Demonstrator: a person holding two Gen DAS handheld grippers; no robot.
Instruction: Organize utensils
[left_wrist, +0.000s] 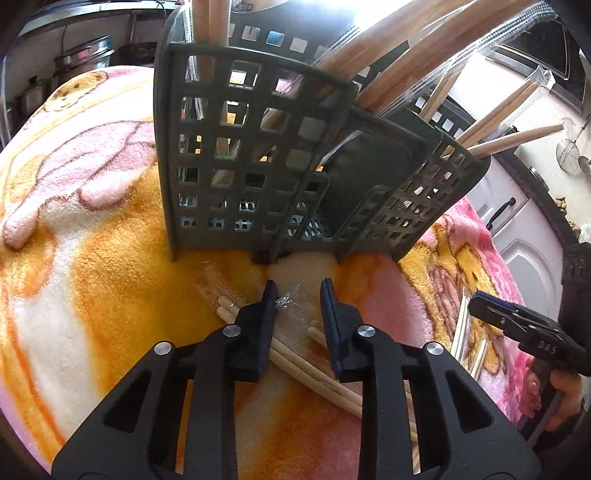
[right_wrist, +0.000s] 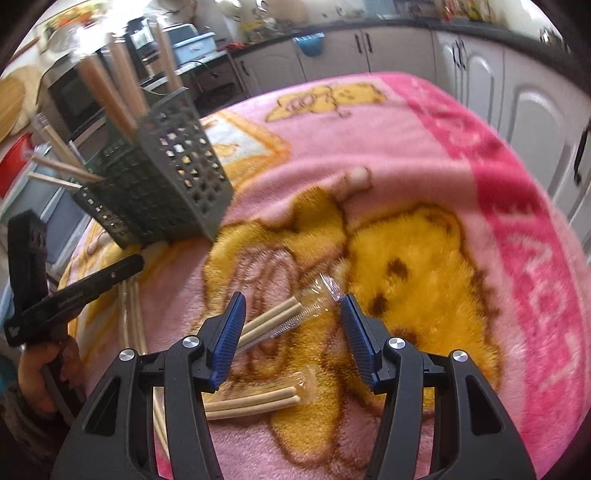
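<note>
Left wrist view: the left gripper, matte black plastic with ribbed pads, hovers with jaws parted and empty over a clear-wrapped pair of pale wooden chopsticks lying on a fleecy pink-and-orange blanket. Just beyond stands the grey perforated plastic utensil basket, its compartments holding several wrapped chopstick pairs upright or leaning. Right wrist view: the right gripper, blue-padded, jaws wide and empty, hangs above a second wrapped pair; a third pair lies nearer the camera, and more sticks lie at left.
</note>
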